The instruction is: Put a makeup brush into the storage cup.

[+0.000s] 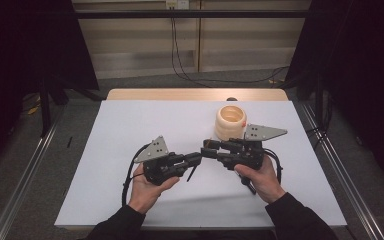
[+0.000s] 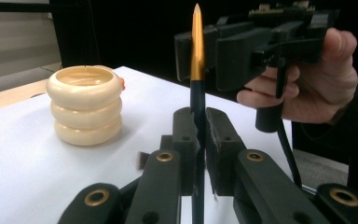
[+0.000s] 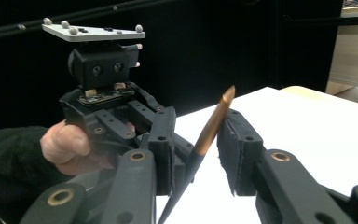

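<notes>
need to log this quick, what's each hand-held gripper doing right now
Left hand-held gripper: shut on the pen.
Right hand-held gripper: open, jaws either side of the pen's gold end, not pressing it.

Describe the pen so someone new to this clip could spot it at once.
On the white table, look at the near middle where both hands meet. The pen stands in the left tongs, slim, dark-barrelled, with a gold tapered tip, unlike the squat cream ringed holder behind.

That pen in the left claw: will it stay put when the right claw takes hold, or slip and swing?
The pen looks stiff and thin, so it should not bend. Its glossy, tapered copper end seems slippery; the right claw, with gaps at both pads, could slide along it. The left claw pinches only the dark lower barrel, so a sideways nudge may pivot it.
</notes>
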`<state>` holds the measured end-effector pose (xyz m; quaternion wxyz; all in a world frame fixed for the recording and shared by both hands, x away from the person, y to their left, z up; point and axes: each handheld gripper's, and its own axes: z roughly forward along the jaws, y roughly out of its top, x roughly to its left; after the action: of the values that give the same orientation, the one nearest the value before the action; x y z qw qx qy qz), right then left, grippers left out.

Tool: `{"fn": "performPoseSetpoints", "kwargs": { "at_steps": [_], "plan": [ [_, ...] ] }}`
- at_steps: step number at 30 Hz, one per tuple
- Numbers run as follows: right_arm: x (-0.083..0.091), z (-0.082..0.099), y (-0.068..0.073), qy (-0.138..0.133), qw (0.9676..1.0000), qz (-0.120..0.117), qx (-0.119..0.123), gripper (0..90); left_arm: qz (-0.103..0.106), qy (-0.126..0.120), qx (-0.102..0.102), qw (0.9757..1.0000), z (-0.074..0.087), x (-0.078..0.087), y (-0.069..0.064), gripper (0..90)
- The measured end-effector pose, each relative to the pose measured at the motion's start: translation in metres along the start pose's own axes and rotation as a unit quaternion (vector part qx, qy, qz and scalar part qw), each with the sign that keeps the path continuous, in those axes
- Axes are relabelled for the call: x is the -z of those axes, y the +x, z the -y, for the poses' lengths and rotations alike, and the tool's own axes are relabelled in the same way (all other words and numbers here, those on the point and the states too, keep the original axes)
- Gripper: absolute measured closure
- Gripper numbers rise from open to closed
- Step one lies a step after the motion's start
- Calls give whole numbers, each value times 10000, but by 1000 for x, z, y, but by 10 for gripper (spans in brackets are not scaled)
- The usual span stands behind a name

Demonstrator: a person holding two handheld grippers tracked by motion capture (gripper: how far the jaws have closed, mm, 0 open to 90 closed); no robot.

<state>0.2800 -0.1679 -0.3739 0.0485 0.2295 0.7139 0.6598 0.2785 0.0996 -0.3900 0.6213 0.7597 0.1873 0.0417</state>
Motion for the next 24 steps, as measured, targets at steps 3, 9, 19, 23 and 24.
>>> {"fn": "performPoseSetpoints", "kwargs": {
  "at_steps": [3, 9, 19, 23, 24],
  "plan": [
    [-2, 1, 0, 7, 10000, -94, -32, 720, -8, 49, -30, 10000, 1, -1, -1, 837],
    [-4, 3, 0, 95, 9998, -147, -37, 807, 39, 103, -58, 9999, 2, -4, -4, 837],
    [-4, 3, 1, 133, 9999, -88, 26, 839, 61, 103, -61, 9999, 3, -6, -3, 837],
    [-3, 2, 3, 141, 9999, -21, 93, 840, 104, 50, -73, 9999, 4, -6, -3, 836],
    [-3, 2, 3, 144, 9998, -11, 101, 841, 88, 37, -57, 9999, 4, -6, -3, 836]
  ]
}}
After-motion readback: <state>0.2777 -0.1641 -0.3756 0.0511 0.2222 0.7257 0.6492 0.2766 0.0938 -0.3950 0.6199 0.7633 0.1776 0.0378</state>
